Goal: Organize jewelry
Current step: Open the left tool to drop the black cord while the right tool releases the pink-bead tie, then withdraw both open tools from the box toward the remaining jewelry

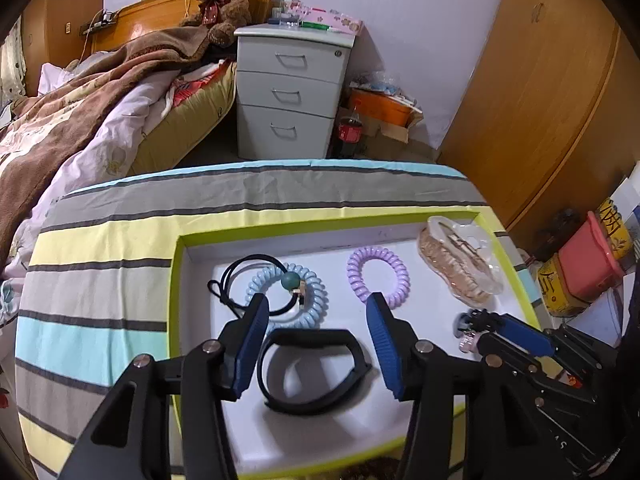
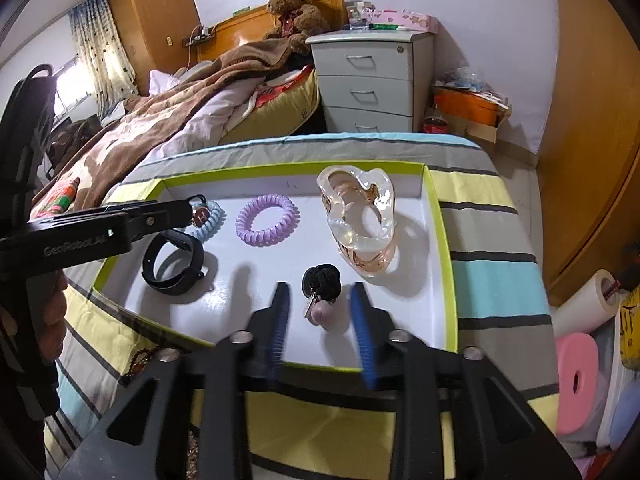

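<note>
A white tray with a lime rim (image 1: 176, 280) lies on a striped cloth. My left gripper (image 1: 316, 304) is open over it. A black wristband (image 1: 316, 372) lies flat between its blue pads, untouched. Beyond the fingertips lie a light blue coil tie (image 1: 292, 292) crossed by a black elastic with a green bead, a purple coil tie (image 1: 378, 276) and a clear claw clip (image 1: 460, 264). My right gripper (image 2: 320, 290) is open too. A black hair tie with a pink charm (image 2: 322, 280) rests on the tray (image 2: 448, 240) between its fingers, clear of both pads.
A dark beaded bracelet (image 2: 140, 360) lies on the striped cloth (image 2: 492, 296) outside the tray's near left edge. A hand (image 2: 52, 312) holds the left gripper. A bed, a white drawer unit (image 1: 288, 92) and a wooden wardrobe stand behind. Boxes and paper rolls (image 2: 580, 304) crowd the right.
</note>
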Tool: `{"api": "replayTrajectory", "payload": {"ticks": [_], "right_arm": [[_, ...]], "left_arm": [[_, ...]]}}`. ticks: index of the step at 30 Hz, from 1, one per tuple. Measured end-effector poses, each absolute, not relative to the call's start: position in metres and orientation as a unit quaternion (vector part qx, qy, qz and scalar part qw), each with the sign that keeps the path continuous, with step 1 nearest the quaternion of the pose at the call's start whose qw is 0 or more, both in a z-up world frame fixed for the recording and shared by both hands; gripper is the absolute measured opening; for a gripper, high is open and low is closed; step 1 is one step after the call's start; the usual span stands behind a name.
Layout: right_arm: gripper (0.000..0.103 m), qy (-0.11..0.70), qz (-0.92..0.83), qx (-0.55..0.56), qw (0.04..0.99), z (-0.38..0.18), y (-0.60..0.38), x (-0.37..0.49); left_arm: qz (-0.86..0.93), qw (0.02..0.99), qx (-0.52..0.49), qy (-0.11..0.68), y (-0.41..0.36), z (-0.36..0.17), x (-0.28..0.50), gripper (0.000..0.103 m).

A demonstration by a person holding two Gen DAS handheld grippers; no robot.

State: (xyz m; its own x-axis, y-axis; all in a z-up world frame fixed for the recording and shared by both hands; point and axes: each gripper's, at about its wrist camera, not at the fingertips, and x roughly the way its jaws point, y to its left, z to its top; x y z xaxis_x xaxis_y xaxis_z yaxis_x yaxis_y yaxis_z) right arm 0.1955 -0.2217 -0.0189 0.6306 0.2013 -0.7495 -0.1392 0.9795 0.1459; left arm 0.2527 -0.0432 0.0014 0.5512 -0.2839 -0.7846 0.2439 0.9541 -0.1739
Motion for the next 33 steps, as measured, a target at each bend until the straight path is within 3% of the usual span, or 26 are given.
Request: {"api": "replayTrajectory", "payload": {"ticks": [1,18,33], "right_arm": [[0.046,0.417,0.095,0.039,0.903,-0.017,-0.222,0.194],[0.046,0.386,0.092,0.058,0.916,0.01,-0.225,0.147],[0.046,0.399,0.118,0.058,0.908,-0.004,-0.201,0.104]], "left_arm": [[-0.149,0.881,-0.024,0.447,-0.042,0.003,0.249,0.055],[-0.132,0.906,-0.02,0.402,-0.017,0.034,0.177,0.064],[-0.104,0.911,-0.053,0.395,0.018,0.029,0.122,0.067]]}}
